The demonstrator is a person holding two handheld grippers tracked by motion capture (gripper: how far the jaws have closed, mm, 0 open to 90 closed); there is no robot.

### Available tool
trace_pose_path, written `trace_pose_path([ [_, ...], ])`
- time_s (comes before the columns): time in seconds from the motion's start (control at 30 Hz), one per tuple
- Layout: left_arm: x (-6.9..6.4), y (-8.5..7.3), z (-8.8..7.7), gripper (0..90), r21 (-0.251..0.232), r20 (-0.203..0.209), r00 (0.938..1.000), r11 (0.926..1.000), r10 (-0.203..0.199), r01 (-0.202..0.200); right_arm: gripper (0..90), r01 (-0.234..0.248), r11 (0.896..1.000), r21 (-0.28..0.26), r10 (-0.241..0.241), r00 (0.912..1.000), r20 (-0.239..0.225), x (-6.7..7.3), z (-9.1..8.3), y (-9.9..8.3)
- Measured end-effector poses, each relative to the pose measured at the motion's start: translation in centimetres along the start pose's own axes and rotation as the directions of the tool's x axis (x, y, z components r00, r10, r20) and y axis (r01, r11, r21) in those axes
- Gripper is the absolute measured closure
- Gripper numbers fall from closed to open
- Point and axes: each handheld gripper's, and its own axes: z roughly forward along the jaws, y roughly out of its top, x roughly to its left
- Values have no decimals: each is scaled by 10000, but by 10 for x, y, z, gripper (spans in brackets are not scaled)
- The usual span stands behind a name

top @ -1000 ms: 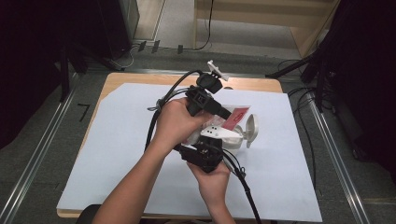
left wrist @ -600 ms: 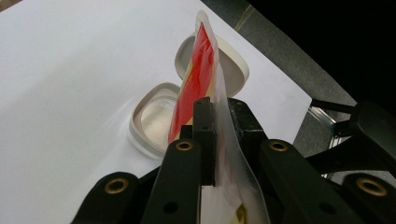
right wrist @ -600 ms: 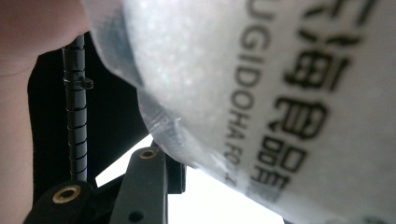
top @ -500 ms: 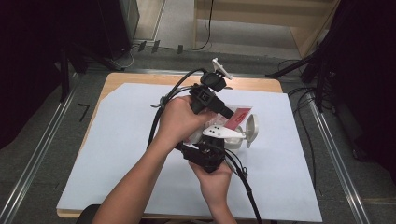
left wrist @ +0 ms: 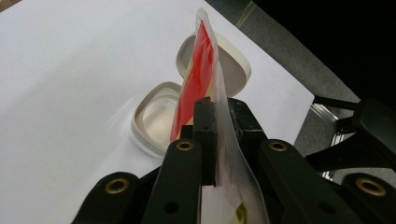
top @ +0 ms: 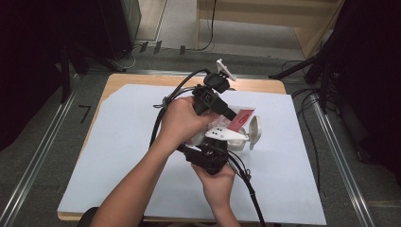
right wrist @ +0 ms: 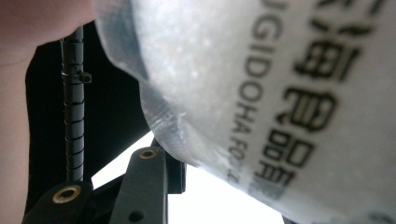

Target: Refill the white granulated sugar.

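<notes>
Pouch [left wrist: 198,77] between left hand-held gripper [left wrist: 219,121] jaws

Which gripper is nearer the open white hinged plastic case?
Left. The left gripper holds the red packet over the case; the right gripper sits lower, toward the person.

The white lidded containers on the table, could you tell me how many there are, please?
1: an open white container with its hinged lid raised, on the white sheet just beyond the red-and-clear packet. Hands may hide others.
</notes>
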Motion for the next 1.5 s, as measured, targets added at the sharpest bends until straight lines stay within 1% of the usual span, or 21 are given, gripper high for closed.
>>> trace_pose_path([
  [0.03, 0, 0, 0, 835, 39, 4, 10000, 10000, 53, -53, 641, -1, 10000, 5, 1, 10000, 7, 0, 0, 0],
  [0.2, 0, -2, -1, 835, -19, 57, 10000, 10000, 3, -2, 641, 33, 10000, 1, -33, 10000, 46, 1, 0, -1],
  [0.23, -1, -2, -1, 835, -13, 58, 10000, 10000, 52, -52, 641, 65, 10000, 16, -65, 10000, 63, 1, 0, -1],
  [0.4, -2, -3, -1, 835, 0, -44, 9999, 9999, 119, -119, 641, 115, 9999, 0, -115, 9999, 74, 2, 1, -2],
  [0.53, -2, -5, -2, 834, -12, 18, 9999, 9999, 121, -120, 641, 186, 9998, -12, -186, 9998, 108, 3, 1, -4],
  [0.67, -3, -7, -4, 835, 2, -38, 9998, 9998, 214, -214, 640, 292, 9996, 12, -292, 9994, 186, 4, 2, -5],
  [0.73, -2, -9, -4, 835, -24, -4, 9997, 9997, 248, -248, 640, 330, 9995, 26, -330, 9993, 189, 4, 3, -6],
  [0.77, -1, -10, -4, 834, -53, 35, 9998, 9998, 183, -182, 640, 357, 9994, 5, -357, 9991, 213, 5, 4, -7],
  [0.9, 0, -12, -5, 835, -44, 136, 9995, 9996, 295, -295, 638, 462, 9989, -5, -461, 9985, 308, 6, 5, -9],
  [1.1, 2, -14, -6, 835, -21, 265, 9993, 9996, 266, -266, 637, 563, 9984, 34, -564, 9975, 427, 7, 7, -11],
  [1.27, 2, -14, -6, 835, 6, 287, 9992, 9996, 289, -289, 636, 573, 9984, 25, -574, 9975, 421, 7, 7, -12],
  [1.33, 2, -15, -7, 835, 20, 299, 9990, 9995, 327, -328, 635, 502, 9987, -38, -500, 9982, 343, 7, 8, -12],
  [1.5, 3, -16, -8, 837, 28, 293, 9988, 9992, 395, -396, 628, 628, 9980, -17, -626, 9970, 464, 8, 10, -15],
])
